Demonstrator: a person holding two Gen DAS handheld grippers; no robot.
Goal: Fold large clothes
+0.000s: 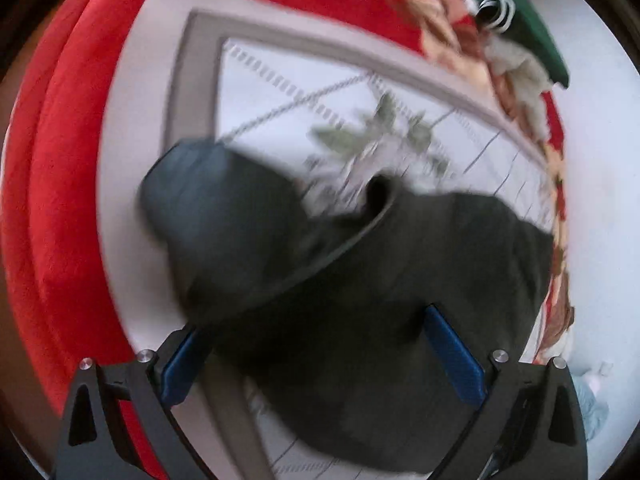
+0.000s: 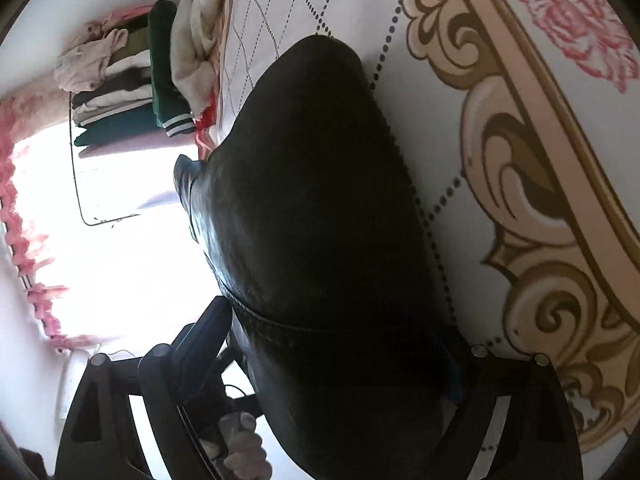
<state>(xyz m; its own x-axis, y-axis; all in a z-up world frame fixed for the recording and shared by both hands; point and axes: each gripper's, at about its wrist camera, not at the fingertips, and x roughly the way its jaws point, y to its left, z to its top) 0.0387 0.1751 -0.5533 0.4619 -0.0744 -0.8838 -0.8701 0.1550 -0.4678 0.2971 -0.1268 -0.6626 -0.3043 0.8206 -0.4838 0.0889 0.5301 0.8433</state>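
A large dark garment (image 1: 360, 264) hangs bunched over a white patterned bedsheet (image 1: 280, 92). My left gripper (image 1: 316, 344) has its blue-padded fingers (image 1: 452, 356) wide apart with the cloth lying between them; the view is blurred. In the right wrist view the same dark garment (image 2: 320, 208) fills the middle, hanging from between my right gripper's (image 2: 340, 352) fingers; the left finger (image 2: 204, 340) shows, the right one is hidden by cloth.
A red blanket (image 1: 60, 200) lies along the left of the bed. A stack of folded clothes (image 2: 132, 92) sits at the far edge, with a green garment (image 1: 524, 20) on it. A bright window with pink curtain trim (image 2: 24, 240) is at the left.
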